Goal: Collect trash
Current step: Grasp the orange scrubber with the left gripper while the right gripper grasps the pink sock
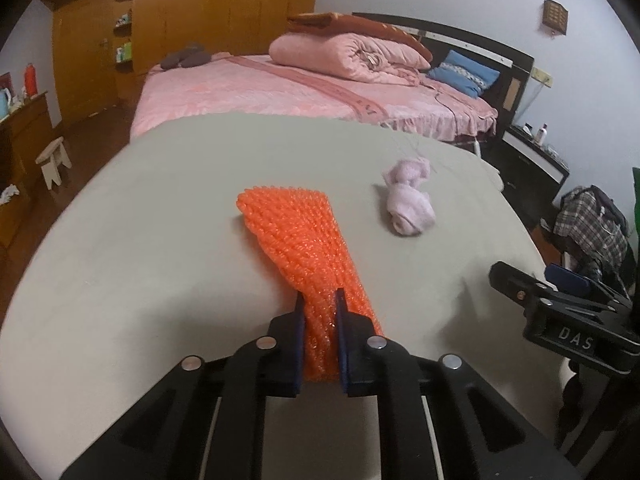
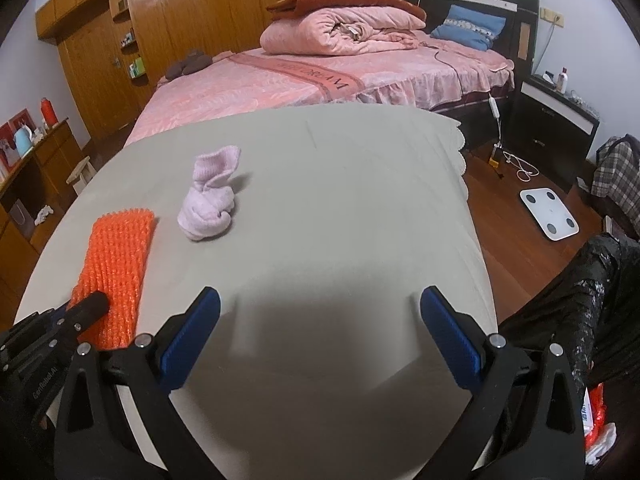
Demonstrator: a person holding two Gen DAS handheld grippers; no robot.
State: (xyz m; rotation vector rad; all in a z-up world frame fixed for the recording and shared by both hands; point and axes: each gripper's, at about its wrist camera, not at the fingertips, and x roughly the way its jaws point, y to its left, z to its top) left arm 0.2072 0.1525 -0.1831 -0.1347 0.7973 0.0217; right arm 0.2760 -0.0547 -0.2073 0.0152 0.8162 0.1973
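An orange foam net sleeve (image 1: 298, 248) lies on the grey tablecloth (image 1: 160, 220). My left gripper (image 1: 320, 308) is shut on the sleeve's near end. The sleeve also shows at the left in the right wrist view (image 2: 116, 256), with the left gripper (image 2: 86, 306) on it. A balled pale lilac sock (image 1: 408, 200) lies to the right of the sleeve, apart from it; it also shows in the right wrist view (image 2: 208, 200). My right gripper (image 2: 320, 312) is open and empty above the table's near middle. It shows at the right edge of the left wrist view (image 1: 560, 304).
A black trash bag (image 2: 580, 300) hangs beside the table's right edge, with orange and white litter (image 2: 600, 420) below it. A white scale (image 2: 550, 214) lies on the wood floor. A pink bed (image 2: 320, 76) stands beyond the table. A small stool (image 1: 54, 160) stands at left.
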